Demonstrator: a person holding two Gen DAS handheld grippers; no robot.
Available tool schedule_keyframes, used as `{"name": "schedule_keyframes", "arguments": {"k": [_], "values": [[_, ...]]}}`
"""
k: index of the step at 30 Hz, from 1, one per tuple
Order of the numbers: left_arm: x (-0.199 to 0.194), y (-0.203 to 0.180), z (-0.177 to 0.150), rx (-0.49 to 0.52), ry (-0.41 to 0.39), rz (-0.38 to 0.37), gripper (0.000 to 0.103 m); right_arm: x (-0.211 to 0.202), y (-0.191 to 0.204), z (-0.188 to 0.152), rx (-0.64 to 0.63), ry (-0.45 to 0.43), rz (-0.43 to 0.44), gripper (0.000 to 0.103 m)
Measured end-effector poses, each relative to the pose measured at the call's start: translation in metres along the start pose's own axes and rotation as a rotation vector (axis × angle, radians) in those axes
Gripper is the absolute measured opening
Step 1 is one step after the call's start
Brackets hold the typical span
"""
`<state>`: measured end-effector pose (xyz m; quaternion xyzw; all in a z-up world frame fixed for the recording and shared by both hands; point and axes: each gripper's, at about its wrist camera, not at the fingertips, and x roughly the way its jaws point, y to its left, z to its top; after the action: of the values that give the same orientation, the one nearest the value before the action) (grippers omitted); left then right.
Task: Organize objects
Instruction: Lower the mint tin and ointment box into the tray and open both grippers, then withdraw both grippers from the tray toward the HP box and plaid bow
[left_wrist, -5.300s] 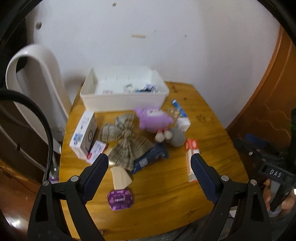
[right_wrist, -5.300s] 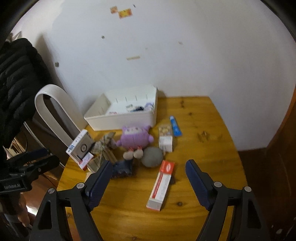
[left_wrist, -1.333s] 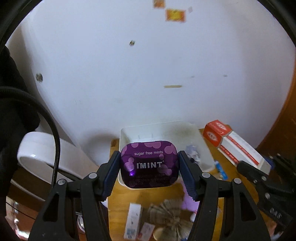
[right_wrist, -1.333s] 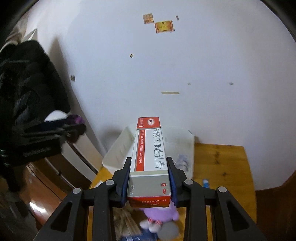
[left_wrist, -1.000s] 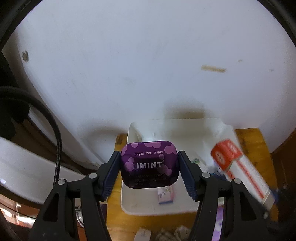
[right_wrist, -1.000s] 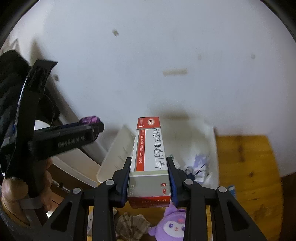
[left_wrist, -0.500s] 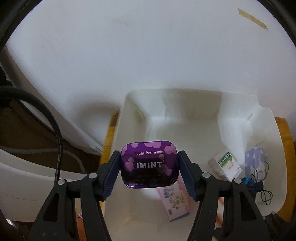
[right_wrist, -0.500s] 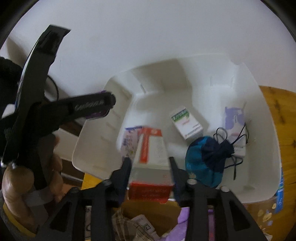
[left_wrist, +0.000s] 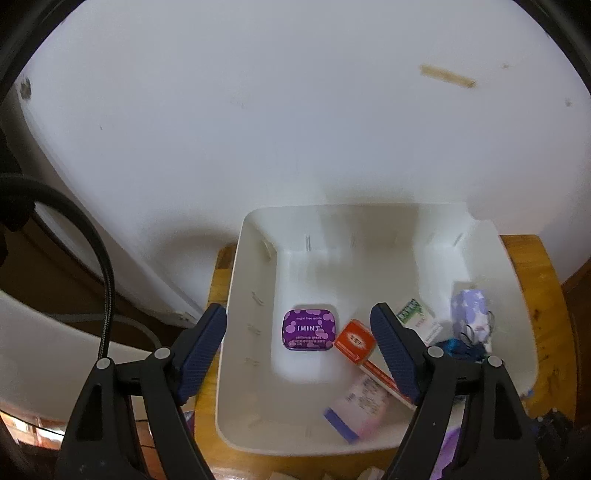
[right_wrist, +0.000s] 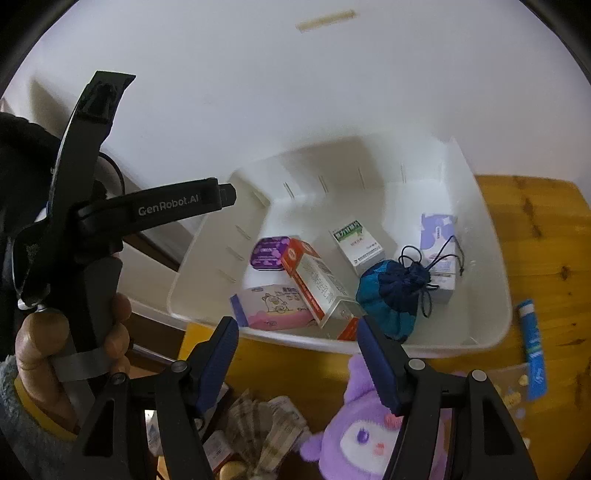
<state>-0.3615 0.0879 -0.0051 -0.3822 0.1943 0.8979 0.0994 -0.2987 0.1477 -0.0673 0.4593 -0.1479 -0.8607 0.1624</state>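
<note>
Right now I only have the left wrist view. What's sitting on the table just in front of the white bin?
Observer: A purple plush toy, close to the near wall of the white bin.
Operator: Anything beside it?
Observer: A plaid cloth, to its left in the right wrist view.
Operator: And to the right of the bin?
Observer: A blue tube lies on the wooden table, outside the bin.

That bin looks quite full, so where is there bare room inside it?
The bin floor is bare along its back wall, behind the mint tin and green box. The front is crowded: red box, pink pack, blue pouch.
</note>
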Motion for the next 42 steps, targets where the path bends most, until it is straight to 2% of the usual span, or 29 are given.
{"name": "schedule_keyframes", "arguments": {"k": [5,7,17,23,34,42], "values": [[-0.035,0.002,-0.003,0.018,-0.036,-0.024,0.083,-0.033,0.019,0.001,-0.048,-0.048,0.001,0.068],[-0.052,0.004,-0.007,0.027,-0.052,-0.056,0.083,-0.047,0.027,-0.003,-0.068,-0.068,-0.002,0.068],[-0.131,0.019,-0.020,0.022,-0.092,-0.114,0.083,-0.126,0.059,-0.032,-0.141,-0.139,-0.009,0.068],[-0.168,0.021,-0.037,0.059,-0.116,-0.138,0.083,-0.161,0.073,-0.051,-0.182,-0.175,-0.028,0.068],[-0.223,0.021,-0.065,0.127,-0.159,-0.220,0.084,-0.193,0.080,-0.084,-0.208,-0.214,-0.045,0.068],[-0.240,0.022,-0.083,0.170,-0.171,-0.263,0.084,-0.201,0.089,-0.102,-0.252,-0.238,-0.064,0.068]]}}
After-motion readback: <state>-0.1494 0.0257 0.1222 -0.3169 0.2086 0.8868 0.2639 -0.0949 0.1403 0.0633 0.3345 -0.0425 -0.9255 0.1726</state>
